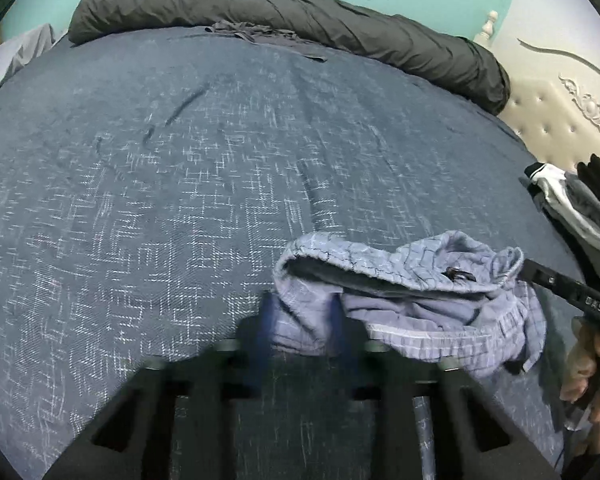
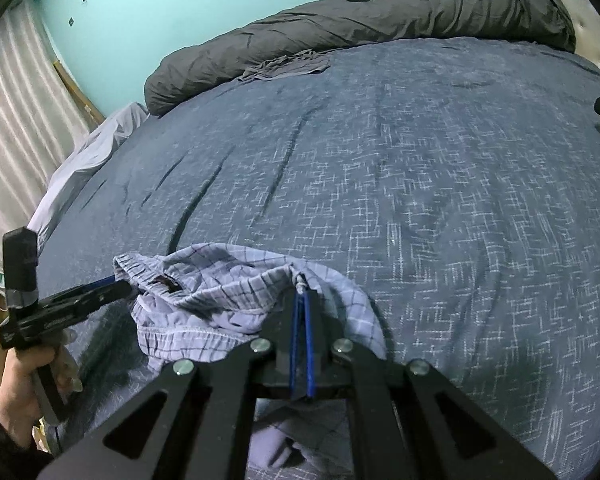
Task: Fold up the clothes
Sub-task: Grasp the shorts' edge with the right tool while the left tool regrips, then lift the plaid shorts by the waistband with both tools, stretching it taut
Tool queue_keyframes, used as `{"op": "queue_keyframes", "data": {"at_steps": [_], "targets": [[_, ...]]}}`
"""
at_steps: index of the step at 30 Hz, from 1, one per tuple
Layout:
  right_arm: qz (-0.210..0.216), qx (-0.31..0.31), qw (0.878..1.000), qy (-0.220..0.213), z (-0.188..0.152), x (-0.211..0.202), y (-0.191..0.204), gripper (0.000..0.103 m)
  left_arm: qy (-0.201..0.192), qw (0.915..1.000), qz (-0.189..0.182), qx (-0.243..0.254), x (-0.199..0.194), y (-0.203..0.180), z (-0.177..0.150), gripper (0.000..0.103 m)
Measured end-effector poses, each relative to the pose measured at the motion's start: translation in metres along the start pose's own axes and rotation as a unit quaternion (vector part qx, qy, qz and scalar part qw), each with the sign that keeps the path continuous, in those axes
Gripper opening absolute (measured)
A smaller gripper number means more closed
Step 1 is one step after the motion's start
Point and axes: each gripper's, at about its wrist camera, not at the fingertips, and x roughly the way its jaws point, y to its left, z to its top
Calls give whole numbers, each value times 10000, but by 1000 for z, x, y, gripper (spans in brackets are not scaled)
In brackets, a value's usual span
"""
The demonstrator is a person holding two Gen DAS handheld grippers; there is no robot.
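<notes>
I hold 2 grippers over the bed; between them hangs a pair of light blue checked shorts [image 2: 228, 300], bunched and sagging, just above the dark blue bedspread [image 2: 440, 200]. My right gripper [image 2: 302, 294] has its 2 blue-edged fingers pressed almost together, pinching a gathered bit of the waistband at their tips; the cloth drapes away to the left and down under the gripper's frame. My left gripper [image 1: 300, 312] is blurred in its own view, but its fingers stand a little apart with a fold of the shorts [image 1: 412, 292] wedged between them; from the right wrist view the left gripper [image 2: 120, 286] reaches into the other end of the waistband, and my left hand [image 2: 28, 376] grips its handle. A rolled dark grey duvet [image 1: 284, 16] lies along the far edge of the bed, well apart from the shorts; some black and white clothing [image 1: 560, 196] sits at the right side.
</notes>
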Motion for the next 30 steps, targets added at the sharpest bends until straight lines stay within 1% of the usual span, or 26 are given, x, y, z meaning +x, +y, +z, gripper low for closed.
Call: {"op": "queue_keyframes", "data": {"at_steps": [1, 2, 5, 8, 12, 14, 20, 23, 26, 30], "targets": [[4, 0, 10000, -9, 0, 0, 0, 2, 5, 10000, 4, -6, 1, 1, 0, 6], [7, 1, 10000, -23, 0, -1, -1, 2, -11, 10000, 5, -21, 1, 3, 0, 4], [11, 28, 10000, -61, 1, -3, -2, 2, -152, 9998, 36, -74, -7, 8, 2, 4], [-36, 33, 9998, -176, 3, -9, -2, 2, -401, 9991, 87, -89, -23, 10, 6, 3], [-119, 1, 9991, -417, 5, -29, 2, 2, -709, 9970, 263, 142, -52, 0, 7, 3], [-187, -38, 9985, -510, 4, -43, 5, 2, -811, 9957, 348, 280, -67, -8, 5, 3], [-318, -87, 9973, -662, 5, -89, 15, 2, -984, 9933, 380, 466, -118, -19, 4, 3], [-398, -219, 9961, -760, 15, -116, 22, 2, -1078, 9918, 399, 561, -144, -25, 4, 3], [-412, -357, 9945, -898, 29, -147, 31, 2, -1238, 9888, 438, 710, -178, -36, 16, 3], [-467, -678, 9907, -1083, 44, -190, 54, 2, -1445, 9840, 481, 924, -223, -53, 32, 3]]}}
